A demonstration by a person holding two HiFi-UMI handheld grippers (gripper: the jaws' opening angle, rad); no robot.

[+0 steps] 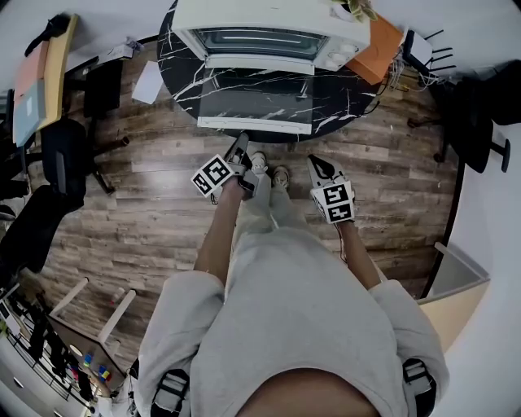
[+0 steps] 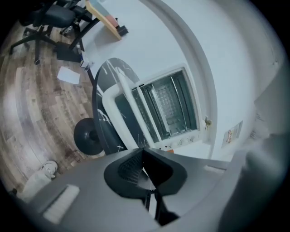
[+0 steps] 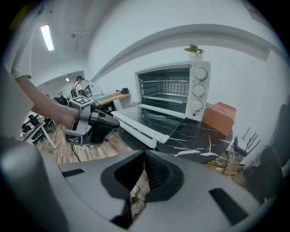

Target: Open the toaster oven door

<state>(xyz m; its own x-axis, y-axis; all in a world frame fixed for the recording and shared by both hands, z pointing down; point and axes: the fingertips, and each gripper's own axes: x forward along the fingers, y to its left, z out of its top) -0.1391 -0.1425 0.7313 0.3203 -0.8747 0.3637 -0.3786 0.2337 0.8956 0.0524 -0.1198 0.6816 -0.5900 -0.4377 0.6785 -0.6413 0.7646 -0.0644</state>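
We held our left gripper (image 1: 241,142) and right gripper (image 1: 314,163) shut and empty over the bare wood floor (image 1: 146,212), just short of the round table (image 1: 346,102) edge, where the toaster oven (image 1: 269,20) stood with its door (image 1: 255,104) lying open and flat.

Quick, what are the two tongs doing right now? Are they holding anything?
Left tongs: closed, holding nothing.
Right tongs: closed, holding nothing.

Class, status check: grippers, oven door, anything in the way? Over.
Left gripper shut, empty. Right gripper shut, empty. Toaster oven door fully open, lying flat. Nothing in the way.
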